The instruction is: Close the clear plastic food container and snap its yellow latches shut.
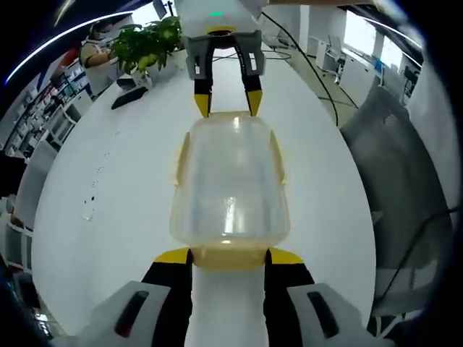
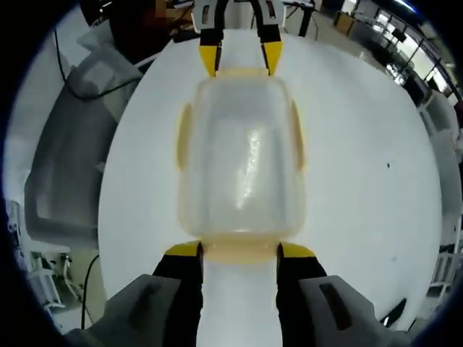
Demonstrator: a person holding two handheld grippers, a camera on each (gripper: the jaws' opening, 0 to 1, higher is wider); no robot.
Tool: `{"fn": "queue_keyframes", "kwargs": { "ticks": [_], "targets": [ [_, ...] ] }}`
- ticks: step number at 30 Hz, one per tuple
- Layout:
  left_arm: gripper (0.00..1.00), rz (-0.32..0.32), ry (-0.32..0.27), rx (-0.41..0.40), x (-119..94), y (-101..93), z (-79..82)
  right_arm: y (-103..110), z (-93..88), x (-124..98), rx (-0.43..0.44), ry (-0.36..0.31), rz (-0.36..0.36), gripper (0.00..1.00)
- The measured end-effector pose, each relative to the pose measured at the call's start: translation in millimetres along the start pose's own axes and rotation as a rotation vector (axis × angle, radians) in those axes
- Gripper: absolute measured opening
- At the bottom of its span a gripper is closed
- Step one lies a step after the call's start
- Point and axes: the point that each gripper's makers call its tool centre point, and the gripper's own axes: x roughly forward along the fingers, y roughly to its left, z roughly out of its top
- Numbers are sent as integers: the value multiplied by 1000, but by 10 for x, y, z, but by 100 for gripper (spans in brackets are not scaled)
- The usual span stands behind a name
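The clear plastic food container (image 1: 230,181) (image 2: 242,163) rests lid-up on the white table (image 1: 108,202), between my two grippers, which face each other. Yellow latches run along its long sides (image 1: 278,155) (image 2: 184,137) and ends. My left gripper (image 1: 229,256) stands open, its yellow tips flanking the near end latch (image 1: 228,259); it also shows at the container's far end (image 2: 241,58) in the right gripper view. My right gripper (image 2: 240,251) is open too, tips on either side of the opposite end latch (image 2: 241,253), and appears at the far end (image 1: 226,105) in the left gripper view.
A potted green plant (image 1: 148,40) and a flat black object (image 1: 130,97) sit on the table beyond the container. Black cables (image 1: 318,79) trail across the table. A grey office chair (image 1: 398,166) (image 2: 65,166) stands beside the table edge.
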Motion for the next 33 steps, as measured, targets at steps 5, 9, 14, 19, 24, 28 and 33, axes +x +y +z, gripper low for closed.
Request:
{"fn": "queue_keyframes", "kwargs": {
  "ticks": [5, 9, 14, 19, 24, 28, 33],
  "targets": [
    [32, 3, 4, -4, 42, -6, 3, -15, -29, 22, -11, 15, 0, 36],
    [32, 6, 9, -1, 72, -7, 10, -23, -51, 20, -12, 21, -1, 36],
    [32, 4, 5, 2, 96, -18, 34, -16, -92, 21, -15, 31, -2, 36],
    [32, 3, 4, 3, 110, -25, 23, -15, -97, 19, -16, 29, -1, 36],
    [32, 4, 10, 2, 133, -21, -16, -21, -78, 23, -19, 32, 2, 36],
    [32, 2, 4, -4, 138, -25, -22, -24, -76, 25, -20, 35, 3, 36],
    [32, 8, 0, 7, 143, -6, -9, -31, -91, 24, -14, 34, 5, 36]
  ]
}}
